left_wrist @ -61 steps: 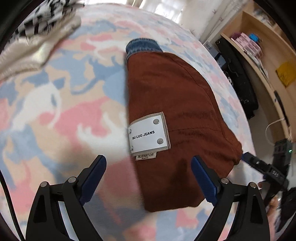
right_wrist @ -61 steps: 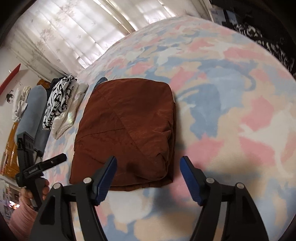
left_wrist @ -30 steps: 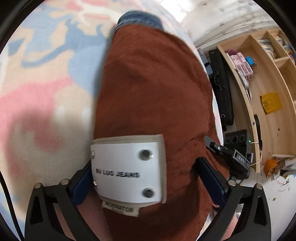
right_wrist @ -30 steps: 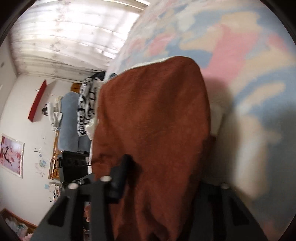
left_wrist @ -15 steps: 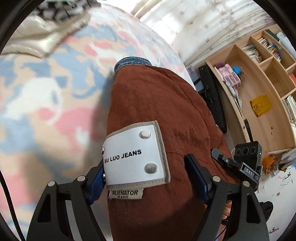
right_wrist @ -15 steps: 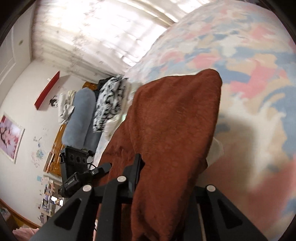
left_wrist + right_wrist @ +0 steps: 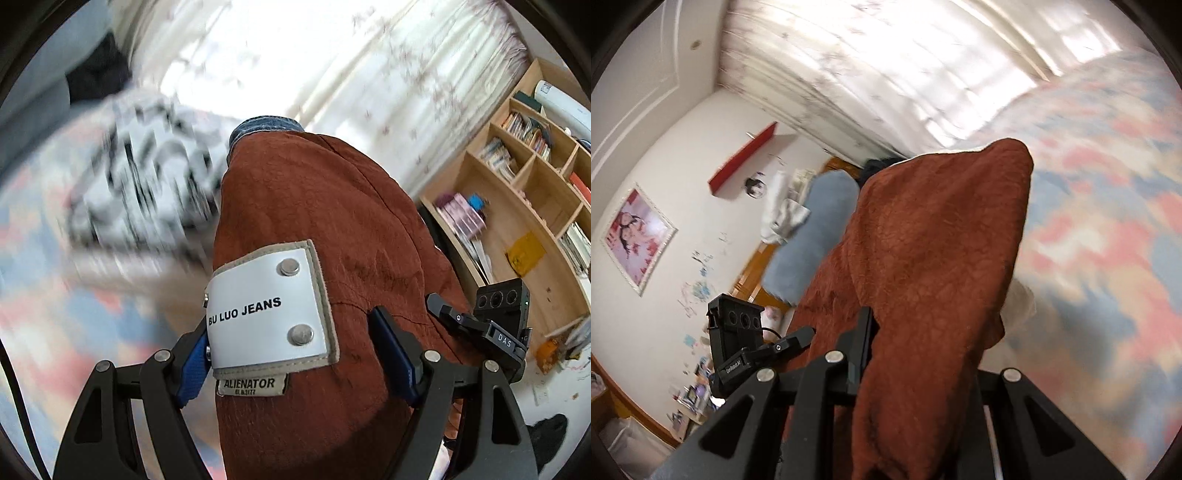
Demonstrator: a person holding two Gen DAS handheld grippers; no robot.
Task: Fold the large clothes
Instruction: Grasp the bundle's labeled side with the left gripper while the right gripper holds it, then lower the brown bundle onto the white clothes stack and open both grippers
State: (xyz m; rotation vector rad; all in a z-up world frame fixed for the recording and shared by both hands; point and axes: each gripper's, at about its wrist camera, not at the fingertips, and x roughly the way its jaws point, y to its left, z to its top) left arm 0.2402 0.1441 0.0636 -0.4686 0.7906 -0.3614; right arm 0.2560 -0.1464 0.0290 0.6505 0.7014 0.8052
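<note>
Folding looks finished on the rust-brown garment; the step in hand, as I judge it, is carrying the folded bundle off the bed toward wherever finished pieces go. The bundle hangs lifted between both tools, clear of the patterned bedcover in both wrist views.

In the left wrist view, the left tool grips the near end of the bundle, its blue-padded fingers standing on either side of the thick fold, with the white "BU LUO JEANS" patch draped just ahead of them. A blue denim edge peeks out at the far end. The right tool is clamped on the other side of the bundle; cloth drapes over it so that only one dark finger shows, pressed against the fabric. Each view also catches the opposite tool beside the garment.

A black-and-white patterned garment lies blurred on the bed beyond, and a wooden bookshelf stands off to the right.

Next, I would judge, both tools need to travel together at equal height so the layers do not slide apart, then lower the bundle flat before either one lets go. The thick, soft fold may sag or unroll if one side leads.
</note>
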